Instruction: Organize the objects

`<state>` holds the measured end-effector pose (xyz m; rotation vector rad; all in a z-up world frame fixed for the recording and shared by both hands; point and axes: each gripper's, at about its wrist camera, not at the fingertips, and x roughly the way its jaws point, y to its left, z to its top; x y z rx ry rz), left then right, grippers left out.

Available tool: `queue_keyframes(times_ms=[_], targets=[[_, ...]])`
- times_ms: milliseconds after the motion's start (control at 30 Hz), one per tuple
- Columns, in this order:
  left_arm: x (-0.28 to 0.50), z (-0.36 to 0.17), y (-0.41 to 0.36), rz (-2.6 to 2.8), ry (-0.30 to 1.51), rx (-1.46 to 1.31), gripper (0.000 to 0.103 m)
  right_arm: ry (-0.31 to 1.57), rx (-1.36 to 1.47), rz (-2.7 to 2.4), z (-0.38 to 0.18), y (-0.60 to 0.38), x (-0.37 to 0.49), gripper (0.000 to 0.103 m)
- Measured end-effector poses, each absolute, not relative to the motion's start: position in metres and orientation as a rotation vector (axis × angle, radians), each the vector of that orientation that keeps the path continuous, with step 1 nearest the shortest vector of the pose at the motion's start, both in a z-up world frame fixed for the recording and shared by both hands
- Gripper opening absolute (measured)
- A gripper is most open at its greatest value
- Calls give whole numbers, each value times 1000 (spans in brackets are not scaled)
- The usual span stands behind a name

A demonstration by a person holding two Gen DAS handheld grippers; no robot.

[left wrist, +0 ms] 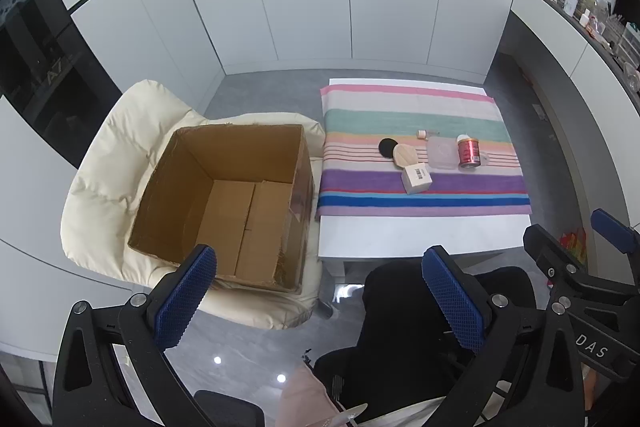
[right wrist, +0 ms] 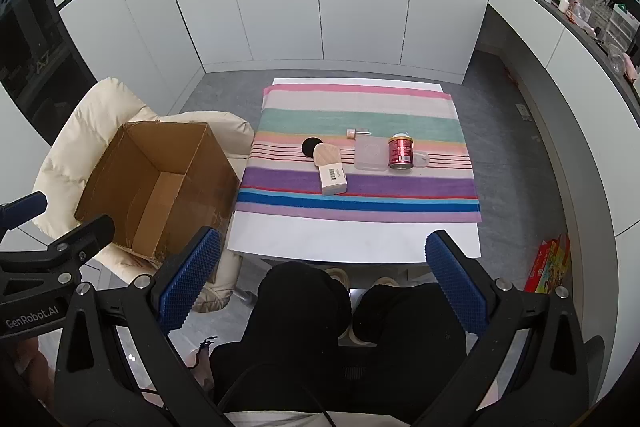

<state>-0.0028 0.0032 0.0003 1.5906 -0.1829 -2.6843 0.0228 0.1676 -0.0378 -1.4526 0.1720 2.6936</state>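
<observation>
Several small objects lie on a striped cloth [right wrist: 360, 199] on a white table: a red can [right wrist: 401, 151], a clear plastic container [right wrist: 370, 155], a white box [right wrist: 333, 179], a wooden disc [right wrist: 327, 154], a black round pad [right wrist: 310, 146] and a small bottle [right wrist: 358, 133]. The same can [left wrist: 468, 151] and white box [left wrist: 417, 179] show in the left wrist view. An open, empty cardboard box [left wrist: 224, 203] sits on a cream chair. My left gripper [left wrist: 320, 301] and right gripper [right wrist: 324, 283] are open, empty, held well short of the table.
The cream padded chair [left wrist: 104, 183] stands left of the table [right wrist: 356, 243]. The person's black-clad knees [right wrist: 360, 327] are below the table's near edge. White cabinets form the back wall. A cluttered counter [right wrist: 580, 11] runs along the right. A colourful box [right wrist: 550, 263] lies on the floor.
</observation>
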Motion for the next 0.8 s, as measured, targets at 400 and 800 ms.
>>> queue_keyframes(times_ms=[400, 800], targets=[[-4, -6, 4, -2686, -192, 1610, 103, 168, -1455, 2685, -39, 168, 20, 103], [-7, -9, 4, -2683, -195, 1629, 103, 156, -1453, 2679, -43, 169, 20, 103]])
